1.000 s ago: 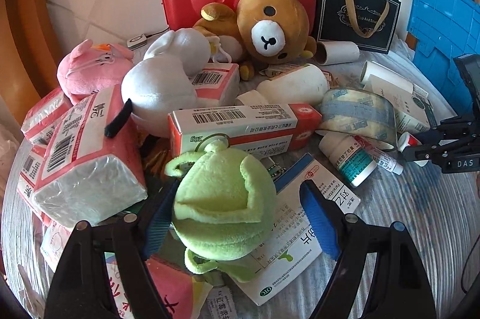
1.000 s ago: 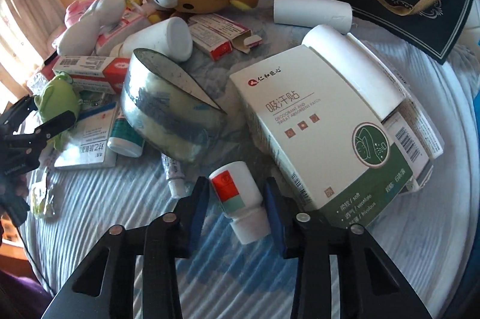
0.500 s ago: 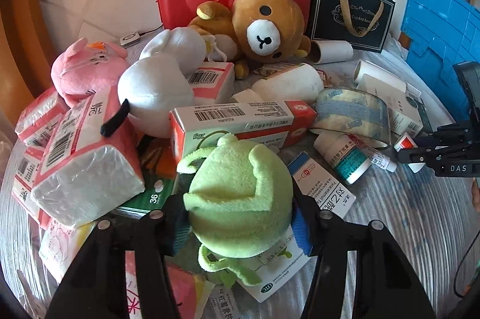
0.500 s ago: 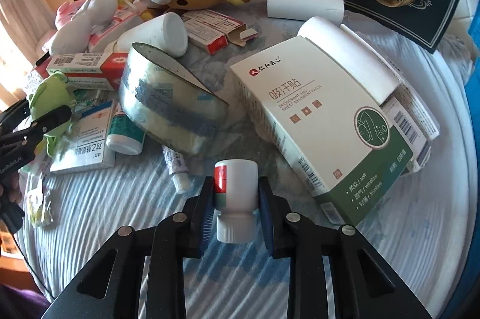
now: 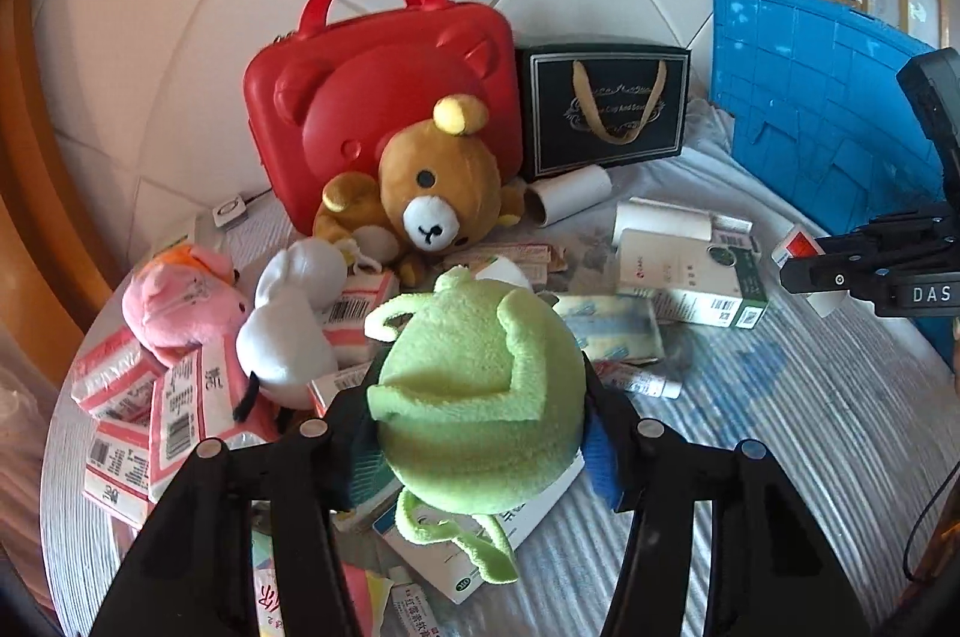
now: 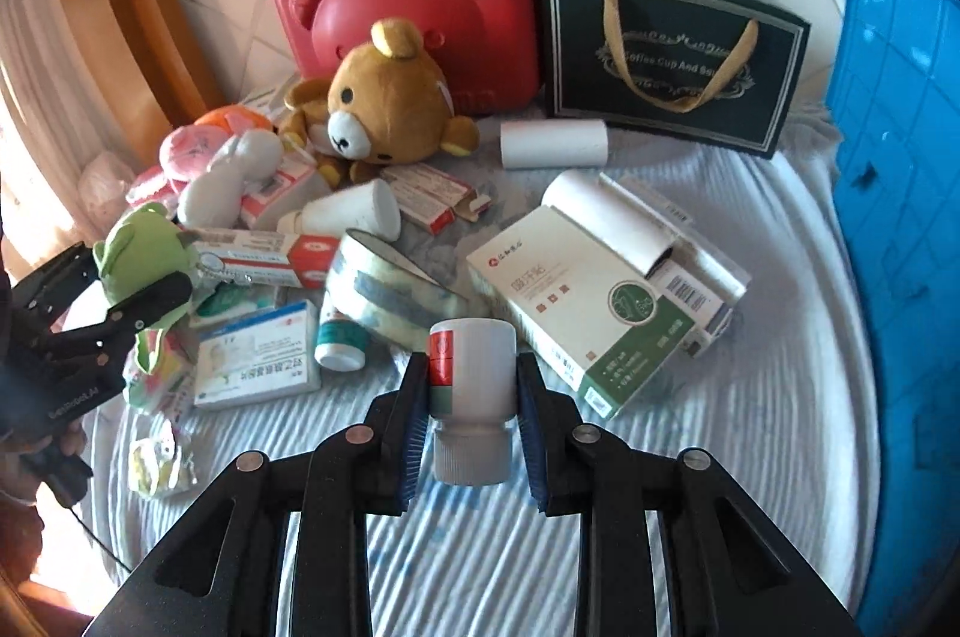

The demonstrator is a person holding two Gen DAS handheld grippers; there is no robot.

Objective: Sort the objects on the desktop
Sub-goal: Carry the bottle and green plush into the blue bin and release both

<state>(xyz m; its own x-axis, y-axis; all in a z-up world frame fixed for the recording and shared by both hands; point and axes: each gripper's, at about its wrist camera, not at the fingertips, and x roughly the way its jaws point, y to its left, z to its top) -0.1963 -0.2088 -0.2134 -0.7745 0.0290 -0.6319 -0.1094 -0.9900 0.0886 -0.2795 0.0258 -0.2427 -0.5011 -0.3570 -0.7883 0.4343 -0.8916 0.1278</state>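
My left gripper (image 5: 480, 433) is shut on a green plush toy (image 5: 480, 397), held clear above the cluttered table; the same green plush toy (image 6: 141, 253) shows at the left of the right wrist view. My right gripper (image 6: 471, 397) is shut on a small white bottle (image 6: 471, 385) with a red and green label, lifted off the striped cloth (image 6: 750, 427). That white bottle (image 5: 801, 253) and the right gripper (image 5: 822, 271) also appear at the right edge of the left wrist view.
A red bear-shaped case (image 5: 384, 97), a dark gift bag (image 5: 606, 109) and a blue crate (image 5: 828, 97) line the back. A brown bear plush (image 5: 432, 199), pink plush (image 5: 180, 301), white plush (image 5: 288, 331), tissue packs (image 5: 180, 415), medicine boxes (image 6: 576, 301) and a tape roll (image 6: 390, 289) crowd the table.
Both grippers closed on their objects and lifted them: the left raised the green plush, the right raised the white bottle off the cloth. Both views now look from higher up.
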